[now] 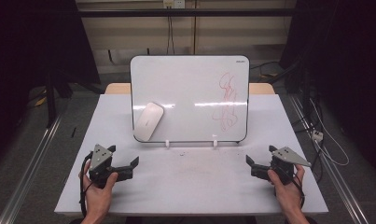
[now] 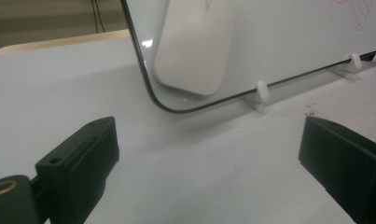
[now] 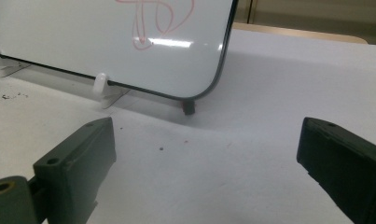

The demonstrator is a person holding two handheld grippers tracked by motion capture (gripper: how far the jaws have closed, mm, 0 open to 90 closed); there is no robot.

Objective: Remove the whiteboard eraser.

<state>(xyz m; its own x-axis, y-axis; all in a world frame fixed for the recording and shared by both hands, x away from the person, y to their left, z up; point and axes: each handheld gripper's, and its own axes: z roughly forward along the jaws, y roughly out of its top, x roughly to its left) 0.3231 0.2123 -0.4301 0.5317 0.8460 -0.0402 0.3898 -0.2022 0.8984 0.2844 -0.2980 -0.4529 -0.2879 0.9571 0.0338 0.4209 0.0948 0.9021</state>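
The left tool (image 1: 125, 161) sits low over the near left part of the surface (image 1: 190, 182), held in the person's left hand (image 1: 98, 190), its jaws spread wide apart with nothing between them. In the left gripper view the same tool (image 2: 209, 154) shows bare white tabletop between its two black jaws. The right tool (image 1: 260, 161) rests at the near right, gripped by the right hand (image 1: 288, 186), its jaws likewise wide apart and empty; the right gripper view looks between them (image 3: 206, 154) onto the bare surface, which carries a few dark specks.

Beyond both tools, toward the far middle of the surface, a whiteboard (image 1: 190, 88) stands propped, leaning back, its lower edge seated in two small white clips (image 1: 167, 143). A white oval eraser (image 1: 149, 121) clings to the board's lower left corner, tilted, directly beyond the left tool. Red scribbles (image 1: 226, 100) run down the right part of the board. In the right gripper view, a small dark foot (image 3: 189, 108) shows under the board's lower right corner. Both tools are well apart from the board.
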